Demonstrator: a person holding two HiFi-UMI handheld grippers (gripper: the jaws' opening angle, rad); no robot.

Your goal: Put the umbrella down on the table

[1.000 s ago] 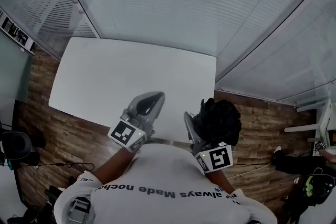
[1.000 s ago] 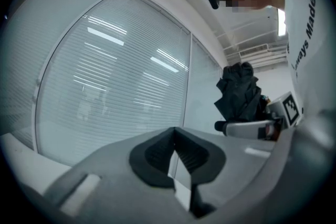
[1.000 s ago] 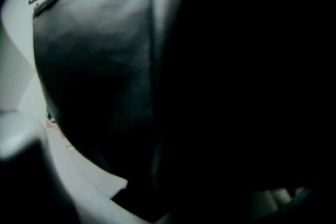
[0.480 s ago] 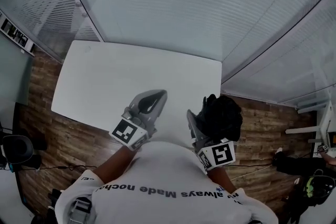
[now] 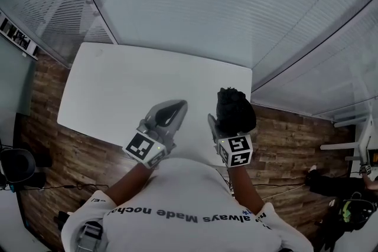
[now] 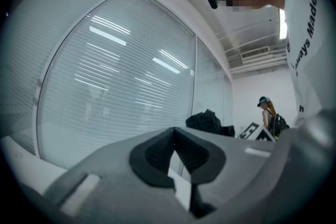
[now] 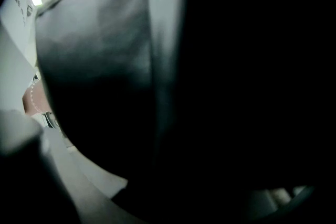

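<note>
A black folded umbrella (image 5: pixel 235 109) bunches at the front of my right gripper (image 5: pixel 227 122), over the near right corner of the white table (image 5: pixel 136 85). Its dark fabric (image 7: pixel 105 60) fills the right gripper view between the jaws, which are closing on it. My left gripper (image 5: pixel 171 108) hovers over the table's near edge, shut and with nothing in it; its black pads (image 6: pixel 157 157) meet at the tip. The left gripper view also catches the umbrella (image 6: pixel 205 122) to the right, beyond the jaws.
Glass walls with white blinds (image 5: pixel 195 3) rise right behind the table's far and right sides. Wooden floor (image 5: pixel 77 150) surrounds it. A dark chair (image 5: pixel 16 163) stands at the left, bags (image 5: pixel 331 183) lie at the right, and a person (image 6: pixel 269 113) stands far off.
My right gripper has swung the umbrella from beside the table's right edge in toward the near right corner, tilting downward. The left gripper has shifted only slightly.
</note>
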